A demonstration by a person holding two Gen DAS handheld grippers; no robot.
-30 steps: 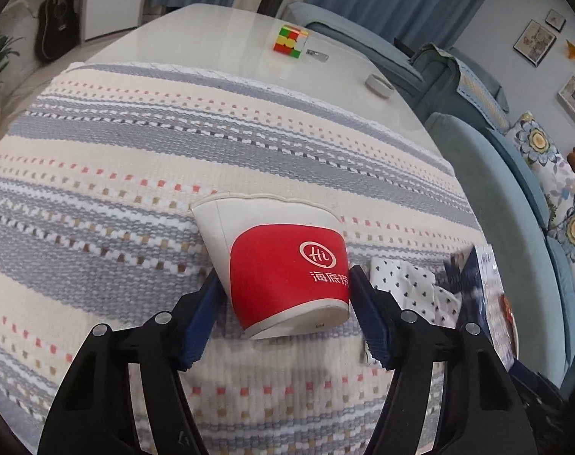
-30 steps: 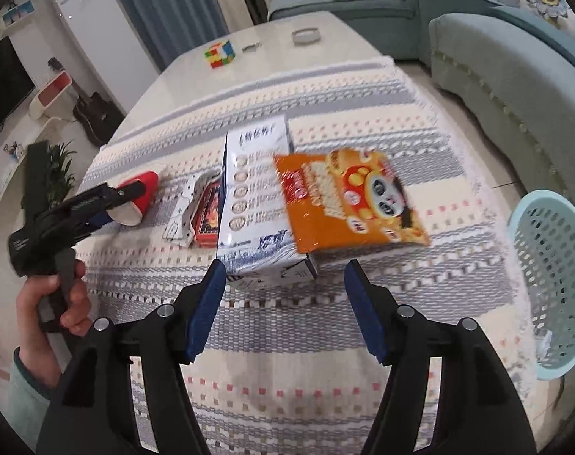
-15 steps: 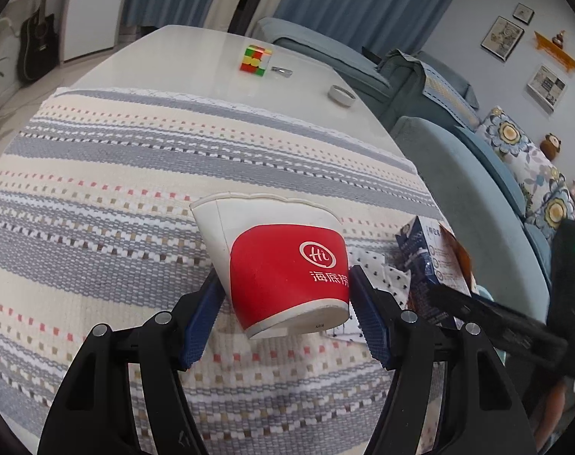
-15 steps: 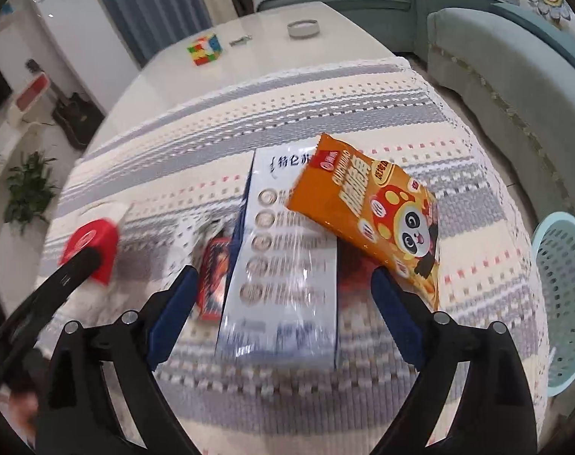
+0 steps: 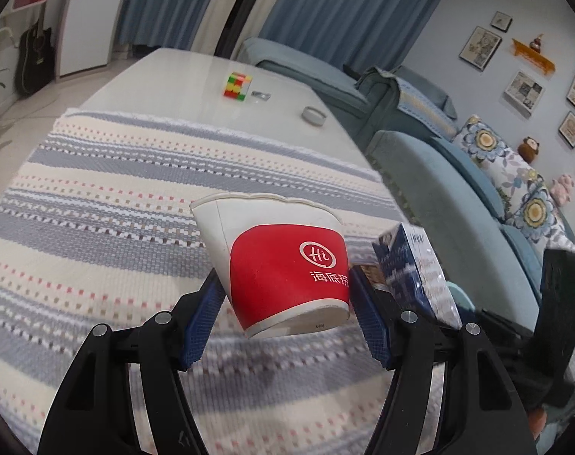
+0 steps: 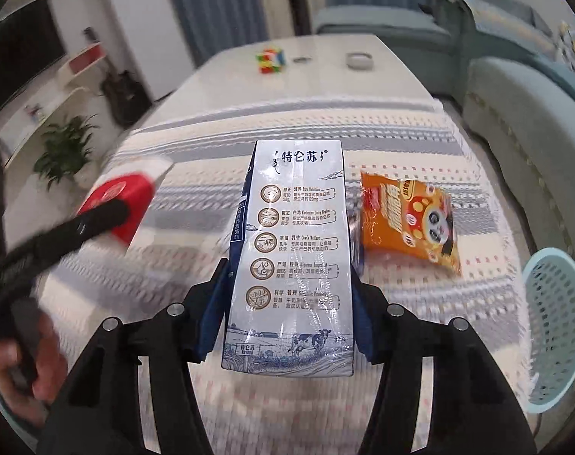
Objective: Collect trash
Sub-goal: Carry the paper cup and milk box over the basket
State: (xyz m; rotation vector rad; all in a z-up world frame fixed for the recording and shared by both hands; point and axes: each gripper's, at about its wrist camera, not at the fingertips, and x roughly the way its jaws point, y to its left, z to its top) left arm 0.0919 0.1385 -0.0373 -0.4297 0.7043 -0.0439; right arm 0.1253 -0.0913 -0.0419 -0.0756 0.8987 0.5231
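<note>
1. left gripper [image 5: 285, 295] is clamped on a tapered paper cup [image 5: 278, 265], held above the woven striped cloth [image 5: 98, 208].
2. right gripper [image 6: 287, 299] is clamped on a glossy rectangular carton [image 6: 293, 250].
3. crinkly orange bag [image 6: 410, 220] lies on the cloth; mesh basket [image 6: 556, 326] sits beside the table.

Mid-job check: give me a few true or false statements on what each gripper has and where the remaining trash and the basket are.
1. The left gripper is shut on the red paper cup. True.
2. The right gripper is open and empty. False: it is shut on the milk carton.
3. The orange snack bag already lies in the blue basket. False: it lies on the striped cloth.
4. The basket stands off the table's right edge in the right wrist view. True.
5. A colour cube sits on the bare tabletop beyond the cloth. True.
</note>
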